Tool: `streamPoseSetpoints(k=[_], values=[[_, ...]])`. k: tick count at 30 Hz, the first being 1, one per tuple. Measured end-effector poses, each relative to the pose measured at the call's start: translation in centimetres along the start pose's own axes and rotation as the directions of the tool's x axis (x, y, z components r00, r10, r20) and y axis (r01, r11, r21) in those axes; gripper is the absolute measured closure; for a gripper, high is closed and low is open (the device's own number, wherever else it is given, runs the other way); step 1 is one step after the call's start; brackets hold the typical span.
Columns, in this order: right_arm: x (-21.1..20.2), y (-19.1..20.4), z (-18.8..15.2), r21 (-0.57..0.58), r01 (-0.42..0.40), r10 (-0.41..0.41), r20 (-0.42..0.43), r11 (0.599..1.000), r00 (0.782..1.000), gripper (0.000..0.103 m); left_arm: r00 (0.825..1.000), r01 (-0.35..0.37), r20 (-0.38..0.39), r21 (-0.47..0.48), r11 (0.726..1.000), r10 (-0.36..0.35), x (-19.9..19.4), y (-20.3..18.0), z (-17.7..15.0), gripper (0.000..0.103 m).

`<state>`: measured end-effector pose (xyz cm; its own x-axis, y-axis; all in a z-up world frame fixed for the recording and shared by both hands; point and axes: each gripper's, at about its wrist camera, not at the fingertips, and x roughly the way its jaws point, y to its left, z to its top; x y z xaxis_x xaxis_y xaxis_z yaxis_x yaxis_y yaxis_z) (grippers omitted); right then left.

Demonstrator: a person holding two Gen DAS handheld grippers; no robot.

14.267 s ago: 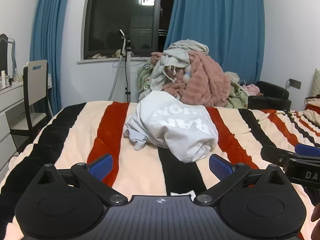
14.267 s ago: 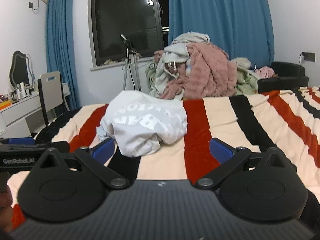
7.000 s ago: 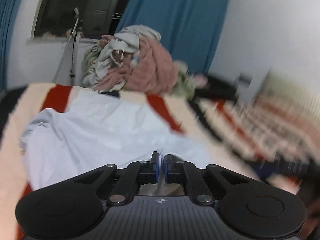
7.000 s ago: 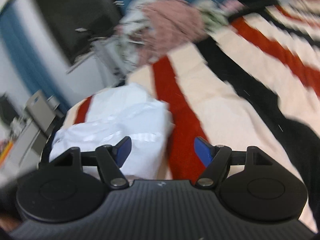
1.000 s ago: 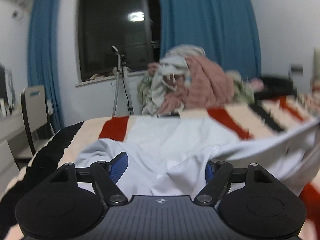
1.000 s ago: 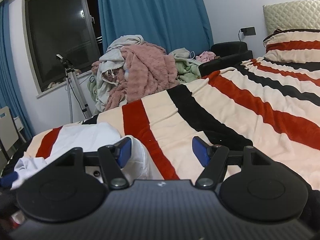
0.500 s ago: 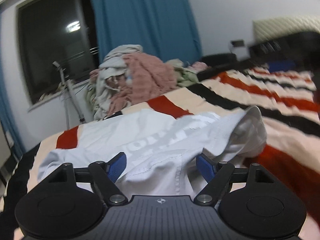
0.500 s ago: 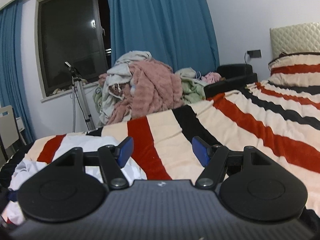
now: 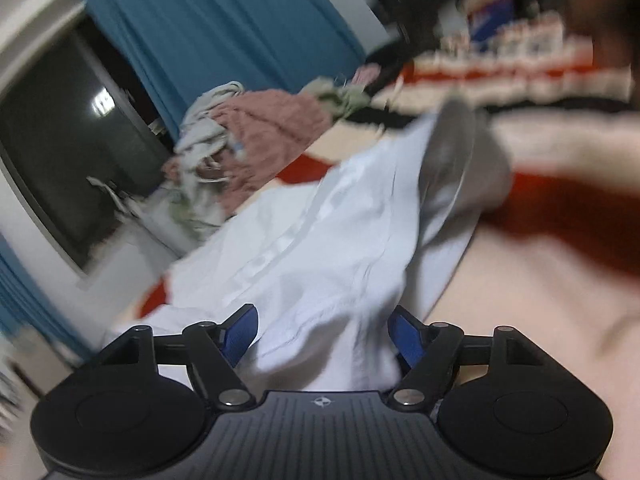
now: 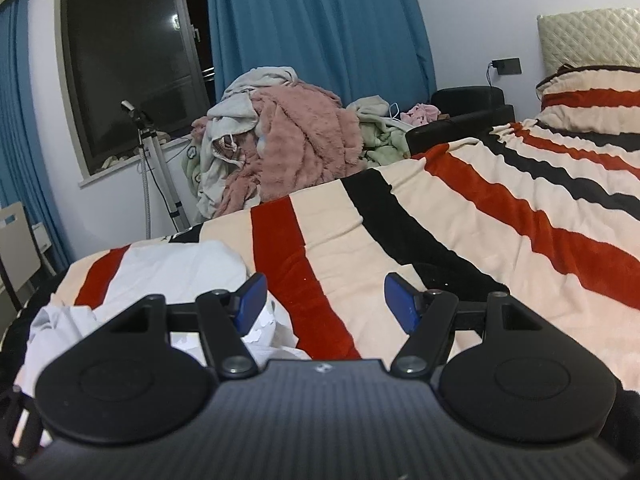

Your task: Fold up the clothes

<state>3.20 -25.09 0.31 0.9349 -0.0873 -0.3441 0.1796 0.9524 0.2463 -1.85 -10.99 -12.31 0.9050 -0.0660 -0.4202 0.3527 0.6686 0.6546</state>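
Observation:
A pale white-blue garment (image 9: pixel 320 240) with faint white lettering lies spread on the striped bedspread (image 9: pixel 540 300). My left gripper (image 9: pixel 324 332) is open and tilted, its blue fingers standing on either side of a bunched fold at the cloth's near edge. That view is blurred. In the right wrist view the same garment (image 10: pixel 168 272) lies to the lower left. My right gripper (image 10: pixel 324 300) is open above the red and cream stripes of the bedspread (image 10: pixel 460 220), its left finger just over the cloth's edge.
A heap of pink, grey and green clothes (image 10: pixel 288 136) sits beyond the foot of the bed by blue curtains (image 10: pixel 320 28) and a dark window (image 10: pixel 132 68). A tripod (image 10: pixel 156 168) stands left of the heap, a chair (image 10: pixel 16 240) at far left, striped pillows (image 10: pixel 592 100) right.
My left gripper has swung and rolled fast to the right, blurring its view, and sits closer over the garment's near fold. The right gripper has barely moved.

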Motion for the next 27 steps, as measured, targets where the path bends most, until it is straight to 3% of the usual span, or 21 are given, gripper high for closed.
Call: streamPoseSetpoints(k=[7,10,15,23,27], values=[[0.4,-1.3,-0.3,0.028,0.021,-0.019,-0.069,0.999,0.997,0.035,0.997,-0.034,0.064,-0.019,0.999,0.036,-1.5,1.2,0.3,0.026],[0.1,-1.9,-0.6,0.044,0.034,-0.029,-0.101,0.998,0.994,0.035,0.996,-0.046,0.071,-0.076,0.996,0.052,-2.3,2.3,0.4,0.025],[-0.7,-2.5,-0.8,0.067,0.0,0.01,-0.141,0.998,0.99,0.035,0.991,-0.054,0.106,-0.201,0.978,0.077,-4.4,4.8,0.5,0.025],[0.0,0.7,-3.2,-0.061,-0.114,0.093,-0.278,0.992,0.956,0.037,0.991,-0.076,0.08,-0.333,0.94,0.109,-6.1,7.2,0.6,0.024],[0.7,0.0,-4.0,-0.034,0.026,-0.034,-0.279,0.999,0.96,0.036,0.994,-0.087,0.036,-0.37,0.925,0.108,-5.8,7.9,0.5,0.024]])
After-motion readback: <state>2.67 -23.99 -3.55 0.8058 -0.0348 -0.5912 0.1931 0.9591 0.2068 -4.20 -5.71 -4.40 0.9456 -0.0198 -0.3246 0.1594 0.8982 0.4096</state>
